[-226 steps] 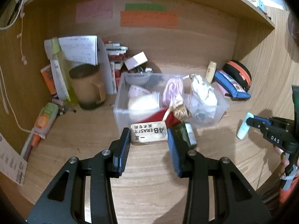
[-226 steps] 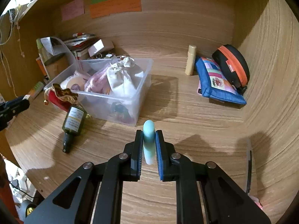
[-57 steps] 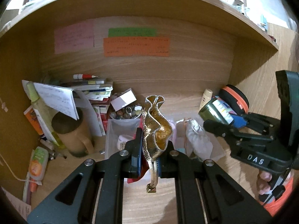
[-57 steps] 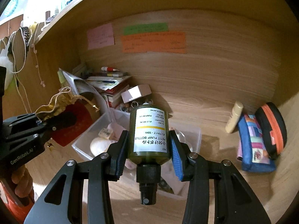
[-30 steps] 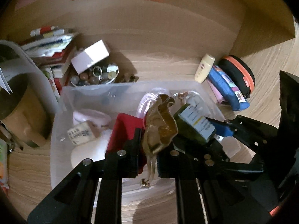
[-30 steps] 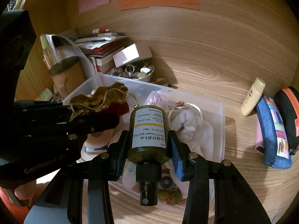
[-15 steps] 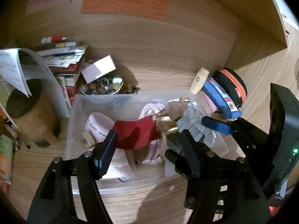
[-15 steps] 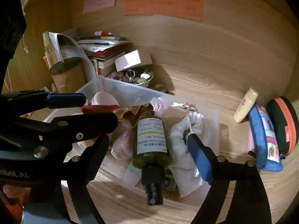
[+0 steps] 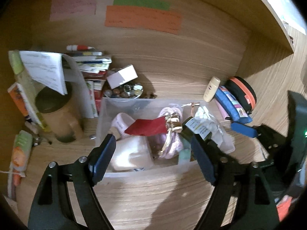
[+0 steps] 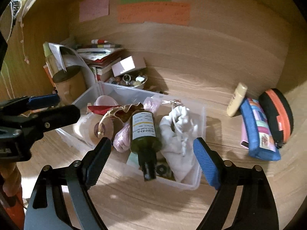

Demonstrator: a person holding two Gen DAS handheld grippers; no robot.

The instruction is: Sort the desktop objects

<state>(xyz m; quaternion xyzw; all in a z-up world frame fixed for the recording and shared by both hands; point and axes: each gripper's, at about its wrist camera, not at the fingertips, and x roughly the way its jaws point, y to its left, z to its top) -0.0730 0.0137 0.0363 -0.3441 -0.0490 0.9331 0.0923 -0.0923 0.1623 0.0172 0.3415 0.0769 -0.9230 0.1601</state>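
Both tongs spread wide, holding nothing: left tongs point(image 9: 153, 157) and right tongs point(image 10: 153, 159) at frame bottom, green bottle point(image 10: 144, 134) and red pouch point(image 9: 146, 127) lying in clear bin point(image 10: 199, 172).

My left gripper point(image 9: 153, 157) hides the near corners of the clear bin point(image 9: 145, 170), and its handles run off the bottom edge. The green pump bottle point(image 10: 144, 134) covers whatever lies under it in the bin; its label is too blurred for me to read. The white cloth pouch point(image 10: 179, 134) is smeared, so I cannot make out its folds. Writing on the orange note point(image 10: 153, 13) on the back wall is too small to tell. In the left wrist view my right gripper point(image 9: 218, 140) is partly behind my left one and cut off at the right edge.
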